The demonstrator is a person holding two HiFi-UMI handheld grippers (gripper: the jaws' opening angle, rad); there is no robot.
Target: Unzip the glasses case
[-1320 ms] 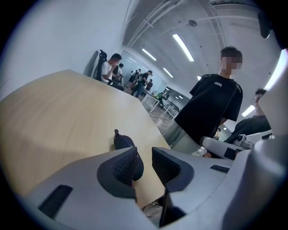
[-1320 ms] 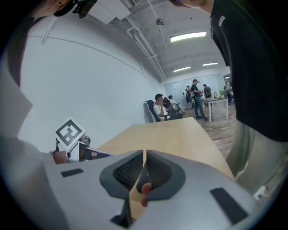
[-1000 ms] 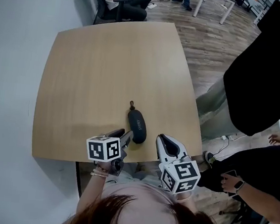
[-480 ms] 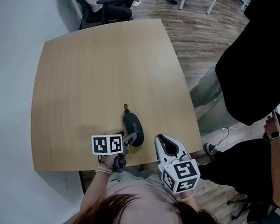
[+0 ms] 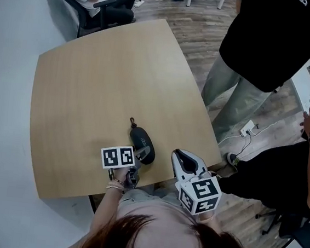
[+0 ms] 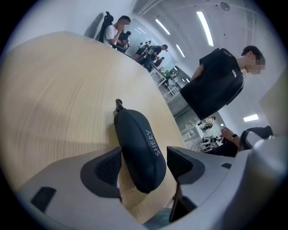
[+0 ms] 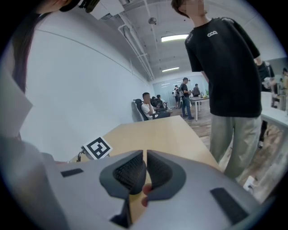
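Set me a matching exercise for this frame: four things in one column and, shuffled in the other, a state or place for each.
Things:
1. glasses case
2. left gripper
3. right gripper
4. table

States:
A. jaws together, nothing held
B. light wood, bears the case
C. dark, lying near the table's near edge
D. jaws apart, one on either side of the case

Pairs: 1-C, 2-D, 3-A, 4-B.

Note: the left gripper's jaws have just been opening, with the case between them.
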